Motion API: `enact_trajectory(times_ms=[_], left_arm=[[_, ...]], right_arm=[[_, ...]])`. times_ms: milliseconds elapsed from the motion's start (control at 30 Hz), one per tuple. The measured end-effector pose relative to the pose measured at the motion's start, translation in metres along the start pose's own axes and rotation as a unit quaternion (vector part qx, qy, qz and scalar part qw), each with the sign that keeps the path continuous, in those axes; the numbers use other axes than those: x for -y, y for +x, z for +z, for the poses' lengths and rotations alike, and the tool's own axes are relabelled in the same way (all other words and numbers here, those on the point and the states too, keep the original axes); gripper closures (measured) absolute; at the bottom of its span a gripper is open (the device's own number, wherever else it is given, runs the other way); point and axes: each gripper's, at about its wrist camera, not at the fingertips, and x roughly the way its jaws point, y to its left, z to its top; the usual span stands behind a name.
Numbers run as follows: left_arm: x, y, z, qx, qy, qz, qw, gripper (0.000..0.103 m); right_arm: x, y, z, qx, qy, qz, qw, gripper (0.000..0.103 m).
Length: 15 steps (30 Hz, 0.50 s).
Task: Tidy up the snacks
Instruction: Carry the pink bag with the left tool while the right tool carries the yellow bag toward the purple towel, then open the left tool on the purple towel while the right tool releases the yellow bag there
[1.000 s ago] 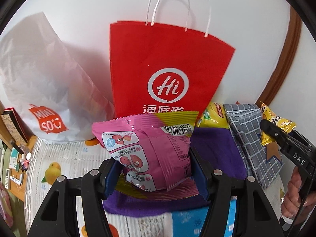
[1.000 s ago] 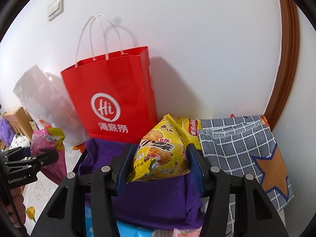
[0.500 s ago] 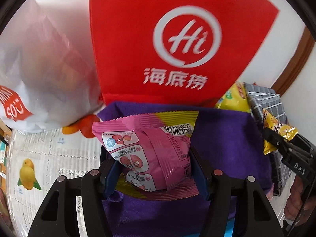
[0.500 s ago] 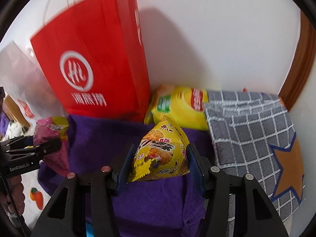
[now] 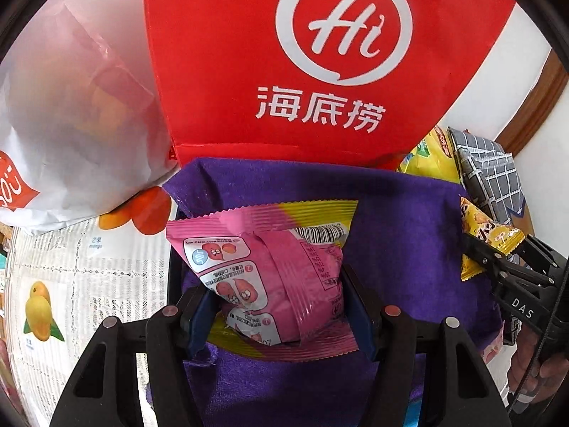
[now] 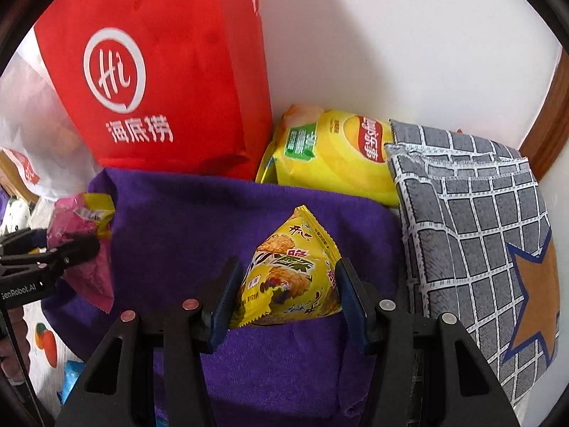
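Left gripper (image 5: 281,306): clamped on the pink snack packet (image 5: 270,267), held above the purple cloth (image 5: 402,235).
Right gripper (image 6: 284,295): clamped on the yellow snack packet (image 6: 291,274), also above the purple cloth, right of the pink one.
Red paper bag (image 5: 320,64): upright against the wall behind the cloth.
Yellow chip bag (image 6: 334,153): lying at the cloth's far right corner, beside the red bag.
Grey checked cloth (image 6: 473,220): right of the purple cloth.
White plastic bag (image 5: 71,114): left of the red bag.

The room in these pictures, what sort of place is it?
Probably a home, a table pushed against a wall. A red Haidilao paper bag and a Lay's chip bag stand against the white wall, with a fruit-print tablecloth under a purple towel.
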Motion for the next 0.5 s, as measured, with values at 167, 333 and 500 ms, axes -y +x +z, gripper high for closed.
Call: enact_trajectory(times_ms=[167, 333, 500], left_arm=[[0.007, 0.008, 0.001, -0.007, 0.007, 0.0, 1.0, 0.041], [0.009, 0.012, 0.001, -0.018, 0.009, 0.0, 0.9998, 0.04], [0.01, 0.014, 0.003, -0.023, 0.009, 0.002, 0.9997, 0.04]], right_arm=[[-0.002, 0.003, -0.001, -0.007, -0.005, 0.002, 1.0, 0.049], [-0.003, 0.008, -0.002, -0.018, -0.009, 0.0, 1.0, 0.049], [-0.005, 0.013, -0.004, -0.028, -0.014, -0.003, 0.999, 0.049]])
